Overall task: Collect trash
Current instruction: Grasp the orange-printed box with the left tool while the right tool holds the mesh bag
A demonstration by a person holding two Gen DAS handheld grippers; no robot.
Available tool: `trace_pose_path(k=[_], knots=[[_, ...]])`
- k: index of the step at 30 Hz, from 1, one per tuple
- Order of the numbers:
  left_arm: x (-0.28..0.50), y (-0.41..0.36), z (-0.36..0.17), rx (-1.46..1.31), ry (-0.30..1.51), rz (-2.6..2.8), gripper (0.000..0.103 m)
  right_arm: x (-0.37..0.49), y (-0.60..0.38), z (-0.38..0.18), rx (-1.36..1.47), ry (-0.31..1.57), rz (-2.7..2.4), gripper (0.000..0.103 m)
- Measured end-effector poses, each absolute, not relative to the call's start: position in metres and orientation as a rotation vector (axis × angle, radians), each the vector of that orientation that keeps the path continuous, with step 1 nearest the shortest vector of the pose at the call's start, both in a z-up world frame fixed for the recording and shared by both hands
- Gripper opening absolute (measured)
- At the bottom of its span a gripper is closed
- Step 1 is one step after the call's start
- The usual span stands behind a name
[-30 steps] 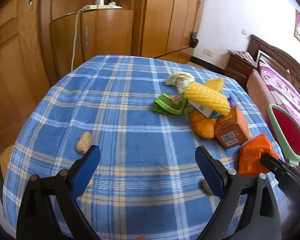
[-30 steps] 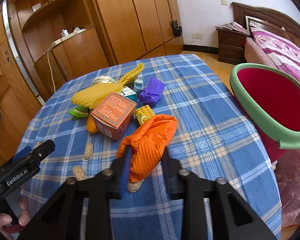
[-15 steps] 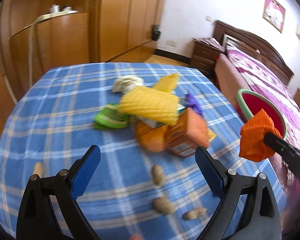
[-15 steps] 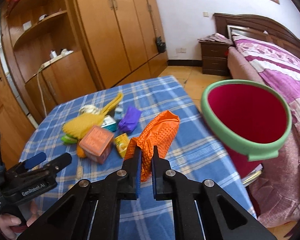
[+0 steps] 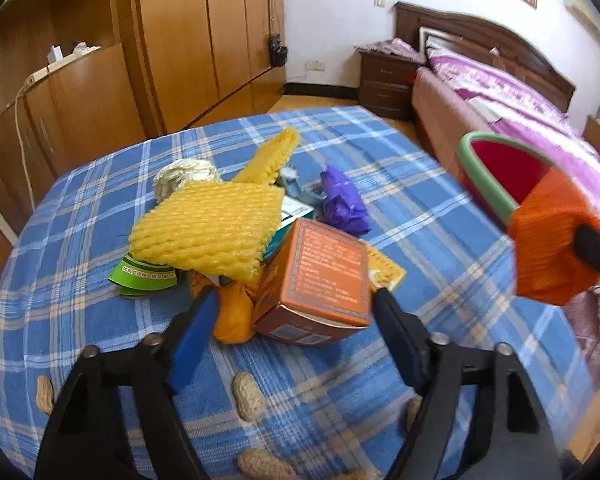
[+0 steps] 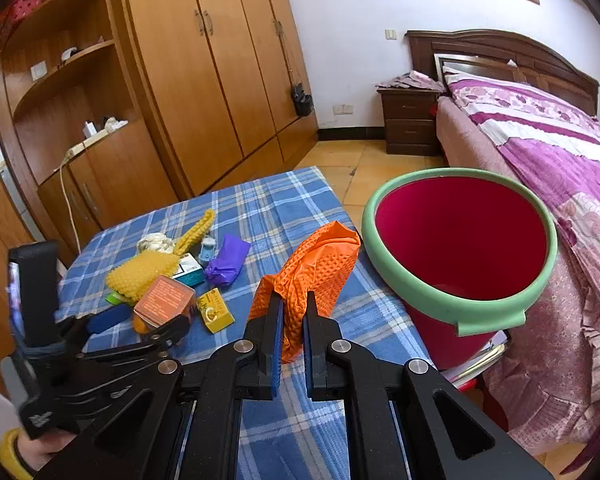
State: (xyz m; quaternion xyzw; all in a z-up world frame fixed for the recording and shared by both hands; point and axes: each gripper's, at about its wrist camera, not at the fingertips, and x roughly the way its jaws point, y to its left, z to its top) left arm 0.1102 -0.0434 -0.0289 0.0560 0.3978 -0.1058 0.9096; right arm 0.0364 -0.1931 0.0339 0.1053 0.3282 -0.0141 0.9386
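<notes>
Left wrist view: the left gripper (image 5: 294,312), its jaws just narrowed but not yet pressing, straddles the orange box (image 5: 316,284) on the blue plaid tablecloth (image 5: 80,240); the peanuts (image 5: 250,396) at the bottom edge are cut off.

Right wrist view: the right gripper (image 6: 292,312) is clenched on the orange foam net (image 6: 312,272), whose long axis slants up-right toward the red bucket (image 6: 460,308) beside the bed (image 6: 560,152); the bucket's base is hidden.

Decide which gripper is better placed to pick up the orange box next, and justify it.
Left. The left gripper straddles the orange box, not gripping, while the right gripper is shut on orange netting.
</notes>
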Motion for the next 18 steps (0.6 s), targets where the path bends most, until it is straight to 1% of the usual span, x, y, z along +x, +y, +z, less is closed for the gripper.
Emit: trace_pose_path(k=[2,4,11,18], knots=[[0.113,-0.043,-0.031,0.106,0.830,-0.219,0.057,0.036,-0.196,0.033,0.222,0.670,-0.020,0.008],[0.110,-0.043,-0.029,0.095,0.816,-0.238,0.052,0.035,-0.199,0.033,0.232,0.669,-0.009,0.008],[0.101,-0.040,-0.018,0.024,0.807,-0.270,0.050,0.034,-0.207,0.034,0.240,0.650,0.031,0.008],[0.089,-0.043,0.007,-0.032,0.767,-0.292,0.050,0.027,-0.221,0.039,0.257,0.621,0.044,0.008]])
